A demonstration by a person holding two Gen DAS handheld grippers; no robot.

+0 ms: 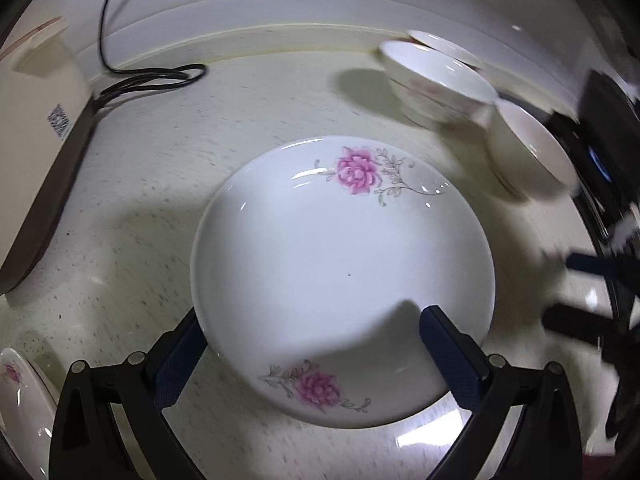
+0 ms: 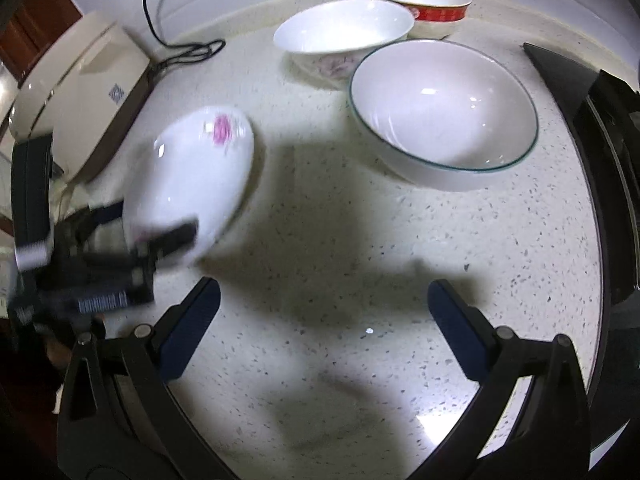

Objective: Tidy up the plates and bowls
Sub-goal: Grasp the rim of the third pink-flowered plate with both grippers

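**Q:** Left wrist view: what does my left gripper (image 1: pixel 312 344) hold?

**A:** Its fingers stand wide apart around the near part of the flowered plate (image 1: pixel 340 272): one blue pad sits over the plate's inside, the other just outside the left rim. Nothing is clamped. I cannot tell whether the plate rests flat on the speckled counter (image 1: pixel 132 200) or is tipped.

**Q:** And the right gripper (image 2: pixel 324 320)?

**A:** Open and empty, above bare counter. Ahead stand the green-rimmed bowl (image 2: pixel 444 120), the floral bowl (image 2: pixel 340 36) touching it, and the red-banded bowl (image 2: pixel 428 4) behind.

**Q:** Which step is this?

**A:** I judge it the plate stage; the bowls stand unstacked. A second flowered plate (image 1: pixel 20 396) shows at the left edge.

**Q:** Next move?

**A:** Probably closing on the rim and carrying the plate toward its twin, keeping it level, since glazed ware slips.
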